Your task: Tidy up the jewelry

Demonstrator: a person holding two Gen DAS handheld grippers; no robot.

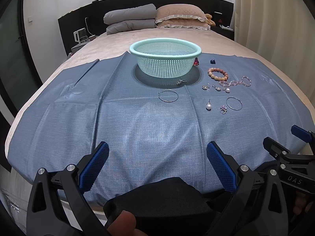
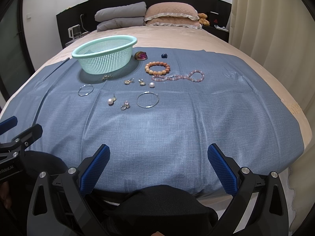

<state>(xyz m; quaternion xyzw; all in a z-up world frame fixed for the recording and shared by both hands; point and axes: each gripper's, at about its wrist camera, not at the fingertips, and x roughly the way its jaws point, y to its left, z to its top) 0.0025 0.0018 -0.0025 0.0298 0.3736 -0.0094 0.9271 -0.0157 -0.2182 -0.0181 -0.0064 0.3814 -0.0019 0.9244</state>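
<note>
A mint green mesh basket (image 1: 165, 48) (image 2: 105, 42) stands on a blue cloth (image 1: 137, 122) (image 2: 177, 122) on the bed. Jewelry lies in front and right of it: an orange bead bracelet (image 1: 217, 74) (image 2: 157, 68), a pink bead strand (image 1: 238, 83) (image 2: 178, 77), two silver hoops (image 1: 168, 96) (image 2: 147, 99), pearl earrings (image 1: 208, 106) (image 2: 110, 101), a ring (image 1: 223, 109) (image 2: 125, 105) and several small earrings (image 2: 130, 81). My left gripper (image 1: 157, 163) and right gripper (image 2: 158, 163) are both open and empty, near the cloth's front edge, well short of the jewelry.
A colourful brooch (image 2: 140, 56) and a dark blue piece (image 2: 164, 55) lie beside the basket. Grey and pink pillows (image 1: 155, 17) and a teddy bear (image 1: 209, 19) sit at the headboard. A curtain (image 2: 275, 29) hangs at right. Black fabric (image 1: 167, 200) lies below the grippers.
</note>
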